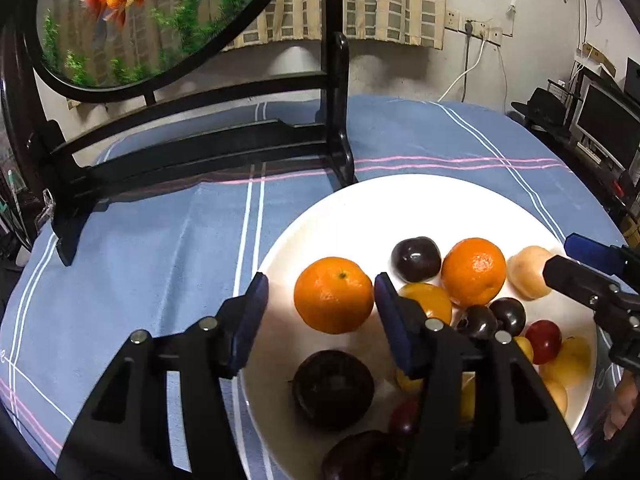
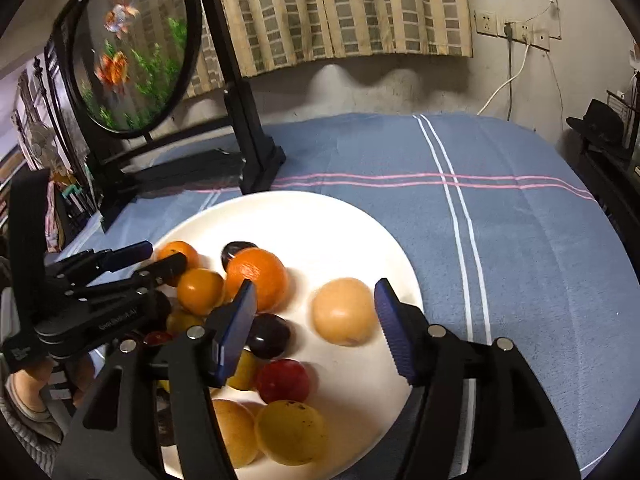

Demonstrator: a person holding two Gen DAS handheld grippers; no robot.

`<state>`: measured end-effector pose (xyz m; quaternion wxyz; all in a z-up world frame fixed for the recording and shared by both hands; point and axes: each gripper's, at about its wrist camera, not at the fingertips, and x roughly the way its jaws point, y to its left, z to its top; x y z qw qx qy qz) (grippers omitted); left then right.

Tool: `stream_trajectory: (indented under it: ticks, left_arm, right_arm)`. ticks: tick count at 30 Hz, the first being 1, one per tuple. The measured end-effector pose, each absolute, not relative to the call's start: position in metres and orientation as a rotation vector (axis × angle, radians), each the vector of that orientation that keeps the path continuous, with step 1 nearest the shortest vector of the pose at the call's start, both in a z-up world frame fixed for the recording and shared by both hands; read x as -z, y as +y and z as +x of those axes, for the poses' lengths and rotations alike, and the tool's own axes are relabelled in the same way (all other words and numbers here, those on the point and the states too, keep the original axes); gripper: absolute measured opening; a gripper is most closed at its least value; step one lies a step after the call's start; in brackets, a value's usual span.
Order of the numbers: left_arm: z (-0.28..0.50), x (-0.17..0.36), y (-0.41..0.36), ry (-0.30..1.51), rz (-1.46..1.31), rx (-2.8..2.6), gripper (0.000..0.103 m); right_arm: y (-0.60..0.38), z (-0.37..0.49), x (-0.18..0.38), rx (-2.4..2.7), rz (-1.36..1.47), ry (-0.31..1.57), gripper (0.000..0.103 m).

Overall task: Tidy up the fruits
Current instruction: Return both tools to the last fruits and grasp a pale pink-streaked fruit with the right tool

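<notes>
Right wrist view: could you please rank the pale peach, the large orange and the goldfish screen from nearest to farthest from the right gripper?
1. Pale peach, on the white plate, between the open right gripper fingers.
2. Large orange, just left, beyond the left finger.
3. Goldfish screen, far back left on the tablecloth.

Table under a blue striped cloth (image 2: 520,240); far behind, a checked curtain (image 2: 340,12) on a pale wall (image 2: 400,88) with sockets (image 2: 516,26); far left, a dark-framed goldfish screen (image 2: 132,52).

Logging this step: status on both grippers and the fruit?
Left gripper open, orange between its fingers, not pinched. Right gripper open around pale peach. All fruit on white plate. Nothing blocking.
</notes>
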<state>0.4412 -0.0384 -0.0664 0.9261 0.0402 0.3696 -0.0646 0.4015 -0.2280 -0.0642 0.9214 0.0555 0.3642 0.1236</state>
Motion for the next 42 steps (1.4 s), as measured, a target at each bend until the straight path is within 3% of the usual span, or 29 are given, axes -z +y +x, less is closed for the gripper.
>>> stream_trajectory:
  ticks: [12, 22, 33, 42]
  left_arm:
    - [0.385, 0.030, -0.011, 0.693, 0.067, 0.085, 0.065]
    - [0.270, 0.012, 0.003, 0.628, 0.094, 0.060, 0.079]
    - [0.198, 0.037, 0.002, 0.588, 0.123, 0.004, 0.091]
    - [0.203, 0.050, 0.011, 0.617, 0.109, -0.005, 0.096]
  right_arm:
    - [-0.218, 0.372, 0.040, -0.277, 0.143, 0.700, 0.062]
    - [-0.202, 0.265, 0.007, -0.368, 0.180, 0.663, 0.063]
    - [-0.178, 0.161, 0.066, -0.486, 0.095, 0.773, 0.064]
    - [-0.136, 0.154, 0.089, -0.566, -0.035, 0.869, 0.064]
